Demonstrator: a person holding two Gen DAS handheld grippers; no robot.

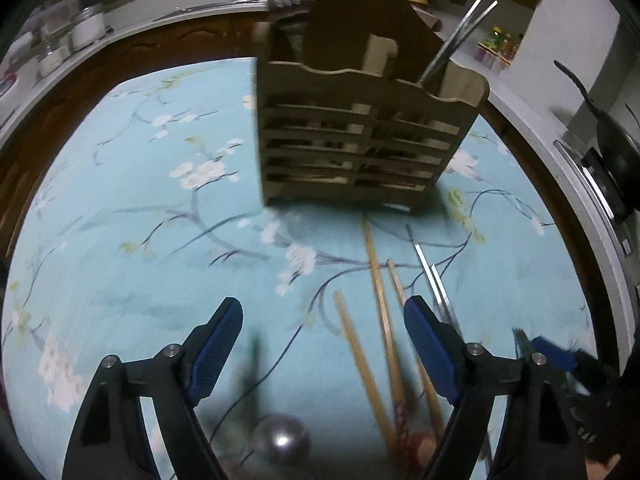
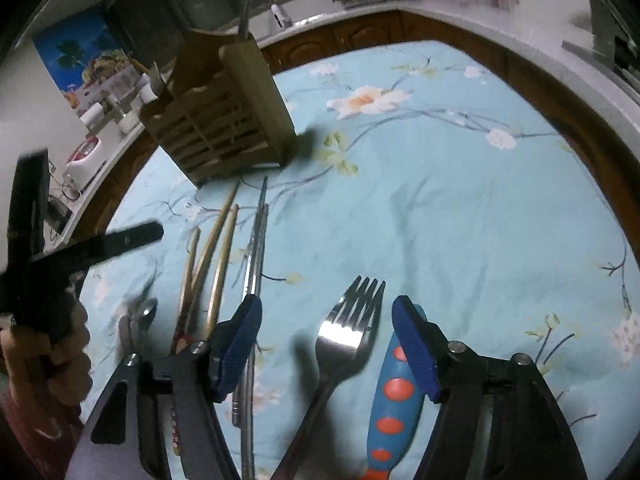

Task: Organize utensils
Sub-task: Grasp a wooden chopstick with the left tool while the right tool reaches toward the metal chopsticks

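— Blue floral cloth (image 2: 460, 208) is seen spread over the whole table; what is stood on it?

— A slatted wooden caddy (image 1: 360, 148) is set upright near the far edge; two metal chopsticks (image 1: 460, 40) are seen leaning out of its right-hand compartment; pale wooden handles are glimpsed in the others, though which utensils they are cannot be told.

— And what is laid loose on the cloth?

— Three wooden chopsticks (image 2: 218, 256) are laid side by side in front of the caddy, with a pair of metal chopsticks (image 2: 256, 248) just beside them on the right; a steel fork (image 2: 348, 332) is laid further right, tines pointing away; a blue handle with red dots (image 2: 394, 392) is laid just beside the fork; a metal spoon (image 2: 146, 314) is seen left of the wooden chopsticks.

— How are the grippers held?

— The left gripper (image 1: 322, 344) is held above the cloth with its fingers wide apart, the wooden chopsticks seen between them, nothing gripped; the right gripper (image 2: 326, 340) is likewise spread wide, the fork lying between its fingers (image 2: 412, 344) and untouched.
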